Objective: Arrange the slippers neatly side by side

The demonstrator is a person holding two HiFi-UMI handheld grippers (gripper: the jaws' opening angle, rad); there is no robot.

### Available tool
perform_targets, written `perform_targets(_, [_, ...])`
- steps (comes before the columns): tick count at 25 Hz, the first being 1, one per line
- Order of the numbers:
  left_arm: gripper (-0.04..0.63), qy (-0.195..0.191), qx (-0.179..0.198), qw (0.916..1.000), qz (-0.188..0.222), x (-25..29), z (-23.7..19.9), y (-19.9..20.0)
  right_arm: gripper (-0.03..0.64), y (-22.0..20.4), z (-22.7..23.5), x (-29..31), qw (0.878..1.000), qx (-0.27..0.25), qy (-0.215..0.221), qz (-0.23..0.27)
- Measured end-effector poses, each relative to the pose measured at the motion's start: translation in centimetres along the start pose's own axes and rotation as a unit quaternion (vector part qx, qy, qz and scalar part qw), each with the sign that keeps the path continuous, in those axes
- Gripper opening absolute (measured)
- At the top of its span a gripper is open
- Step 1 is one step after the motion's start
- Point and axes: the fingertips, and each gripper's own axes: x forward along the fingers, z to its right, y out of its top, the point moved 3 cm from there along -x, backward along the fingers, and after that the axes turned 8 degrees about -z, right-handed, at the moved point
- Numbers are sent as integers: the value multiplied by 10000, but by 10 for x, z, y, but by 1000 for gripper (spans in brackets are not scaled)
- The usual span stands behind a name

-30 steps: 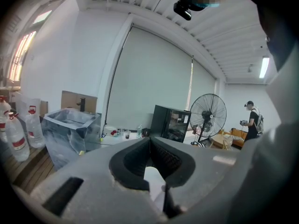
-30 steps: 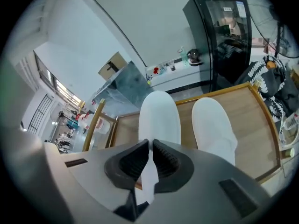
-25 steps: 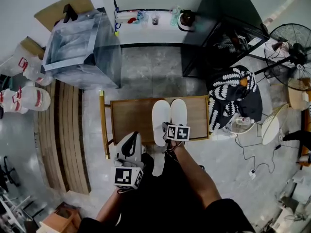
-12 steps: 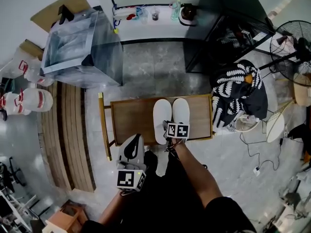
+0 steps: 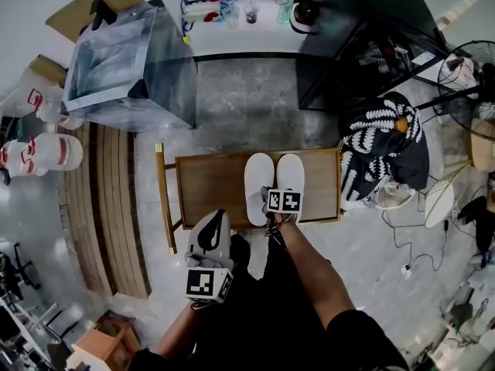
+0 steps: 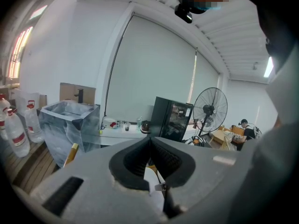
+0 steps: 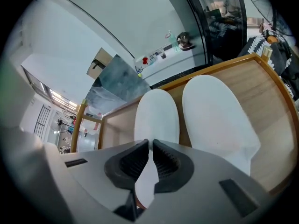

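Two white slippers lie side by side, toes away from me, on a low wooden table [image 5: 213,184]: the left slipper [image 5: 257,184] and the right slipper [image 5: 291,172]. My right gripper [image 5: 273,199] sits at their heel end. In the right gripper view its jaws [image 7: 151,142] are nearly together on the heel edge of the left slipper [image 7: 156,113], and the right slipper [image 7: 215,111] lies free beside it. My left gripper [image 5: 218,218] is off the table's near left corner. It is shut [image 6: 150,138] on nothing and points out into the room.
A clear plastic box [image 5: 128,64] stands at the far left and a black cabinet [image 5: 363,45] at the far right. A black-and-white cloth [image 5: 379,145] lies right of the table, beyond it a fan [image 5: 468,68]. Wooden planks [image 5: 108,207] and water bottles [image 5: 46,153] fill the left.
The head view has drifted a little. The slippers and both grippers keep their places.
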Motion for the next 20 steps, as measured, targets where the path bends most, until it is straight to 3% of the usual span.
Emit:
perform_targets(6, [18,14,-44,10000,-3,3,0,0,36,1,-2,1,9999,-78,64,-42])
perform_targets(12, [18,-18,-78,10000,43,0,6,-2,118,0,-10,-10,9994,-330,110,4])
perform_targets(20, [17,-107,-43,9997,225,-10,20,4,120,4,-10,-58,9983,-435,121,362])
